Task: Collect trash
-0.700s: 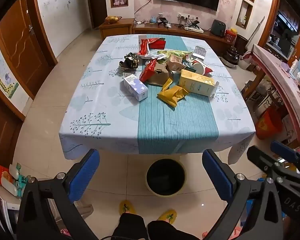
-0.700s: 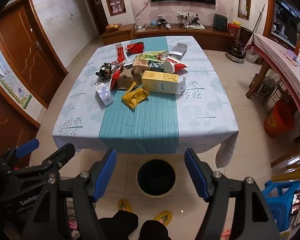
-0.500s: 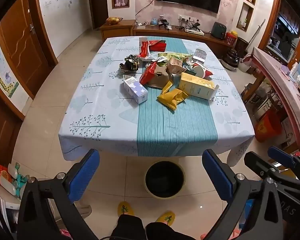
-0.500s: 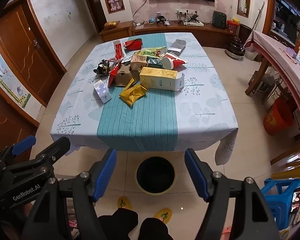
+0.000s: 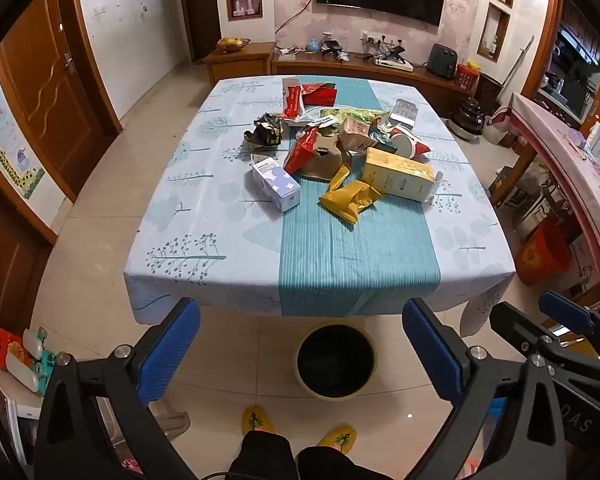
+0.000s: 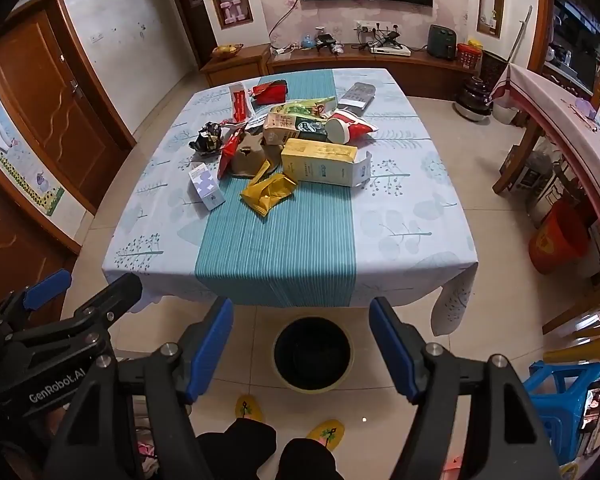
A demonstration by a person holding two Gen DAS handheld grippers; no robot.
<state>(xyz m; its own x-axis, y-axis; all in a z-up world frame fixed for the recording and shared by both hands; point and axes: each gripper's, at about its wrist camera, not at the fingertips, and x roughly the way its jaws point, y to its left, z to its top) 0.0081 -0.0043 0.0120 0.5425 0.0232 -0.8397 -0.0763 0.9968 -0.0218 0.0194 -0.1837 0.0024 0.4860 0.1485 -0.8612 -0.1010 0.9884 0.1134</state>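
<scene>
A pile of trash lies on the table [image 5: 220, 240]. It holds a yellow carton [image 5: 398, 176], a crumpled yellow wrapper [image 5: 350, 198], a white and purple box [image 5: 276, 184], a red wrapper [image 5: 304, 148], a black crumpled wrapper [image 5: 264, 134] and a red and white cup [image 6: 348, 128]. On the floor at the table's near edge stands a black bin [image 5: 334, 360], also in the right wrist view [image 6: 312, 354]. My left gripper [image 5: 300, 308] is open and holds nothing, well short of the table. My right gripper [image 6: 301, 306] is open too, with nothing between its fingers.
A person's dark trouser legs and yellow slippers [image 5: 338, 436] are just behind the bin. A blue stool [image 6: 568, 396] stands at the right, an orange bucket [image 6: 558, 242] beyond it. A long sideboard [image 5: 380, 68] and wooden doors [image 5: 56, 92] line the room's edges.
Both views have shifted only slightly. The trash and the bin stay where they were, and both grippers remain open.
</scene>
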